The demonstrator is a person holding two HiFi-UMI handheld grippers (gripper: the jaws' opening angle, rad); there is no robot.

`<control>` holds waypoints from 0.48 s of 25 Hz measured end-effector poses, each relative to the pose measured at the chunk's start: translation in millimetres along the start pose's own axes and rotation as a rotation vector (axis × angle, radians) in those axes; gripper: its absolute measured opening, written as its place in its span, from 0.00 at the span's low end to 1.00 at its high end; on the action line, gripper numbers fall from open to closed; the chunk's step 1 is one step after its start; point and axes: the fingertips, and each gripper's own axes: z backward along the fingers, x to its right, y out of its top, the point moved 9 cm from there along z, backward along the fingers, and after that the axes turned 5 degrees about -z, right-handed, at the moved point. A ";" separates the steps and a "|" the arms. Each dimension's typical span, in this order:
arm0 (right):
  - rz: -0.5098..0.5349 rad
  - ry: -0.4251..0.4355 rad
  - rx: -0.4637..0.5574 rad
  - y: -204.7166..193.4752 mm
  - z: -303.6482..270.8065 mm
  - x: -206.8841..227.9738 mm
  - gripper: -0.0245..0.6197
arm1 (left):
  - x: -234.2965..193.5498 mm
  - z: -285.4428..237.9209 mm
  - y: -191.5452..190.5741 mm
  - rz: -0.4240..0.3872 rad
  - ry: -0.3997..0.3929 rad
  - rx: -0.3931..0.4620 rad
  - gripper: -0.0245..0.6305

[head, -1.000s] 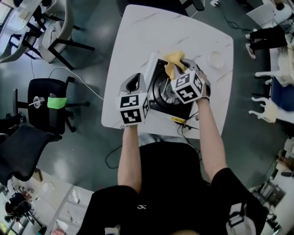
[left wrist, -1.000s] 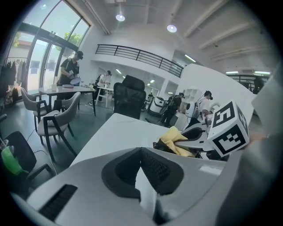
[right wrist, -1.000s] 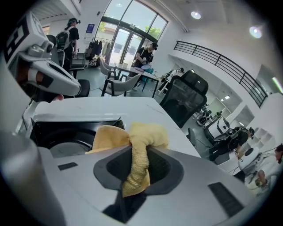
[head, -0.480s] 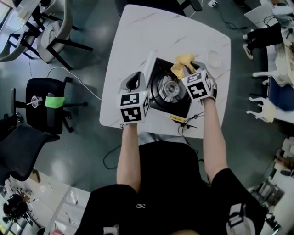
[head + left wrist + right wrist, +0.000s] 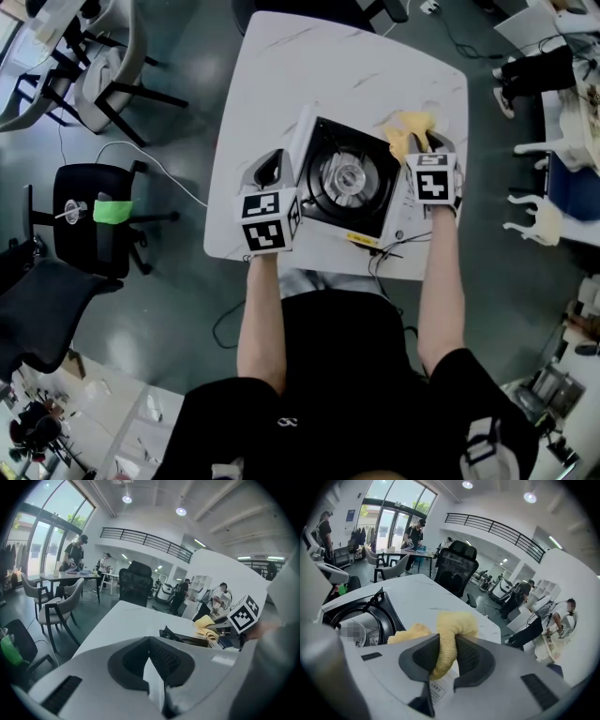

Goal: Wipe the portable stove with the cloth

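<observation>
Left gripper (image 5: 152,662) first: its jaws are drawn close together on a thin white edge, which looks like the pale side panel of the stove (image 5: 373,204). That puts the gripper at the stove's left side, near the front corner.

Over to the right gripper (image 5: 449,656): its jaws are clamped on the yellow cloth (image 5: 455,619). The fabric is pinched into a thick fold between the pads, and the rest bunches up just past the tips.

The stove sits between the two grippers, with its round burner (image 5: 345,176) closer to the left one. From the right gripper's own view, the black top and the ring lie just to its left.

In the head view the cloth is at the stove's far right corner, right at the edge of the black top. Whether it touches the metal there I cannot tell.

Everything rests on a white table (image 5: 352,66). Thin dark cables (image 5: 386,251) trail off the near edge, just behind the right gripper.
</observation>
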 end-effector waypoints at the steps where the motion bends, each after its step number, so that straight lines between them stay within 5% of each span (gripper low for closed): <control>1: -0.009 -0.014 0.010 -2.0 3.6 2.4 0.14 | 1.0 0.0 -0.3 -0.001 -0.003 0.000 0.03; 12: -0.083 -0.006 0.027 -37.7 29.7 -24.5 0.14 | 18.1 6.2 1.0 -0.044 -0.053 0.007 0.03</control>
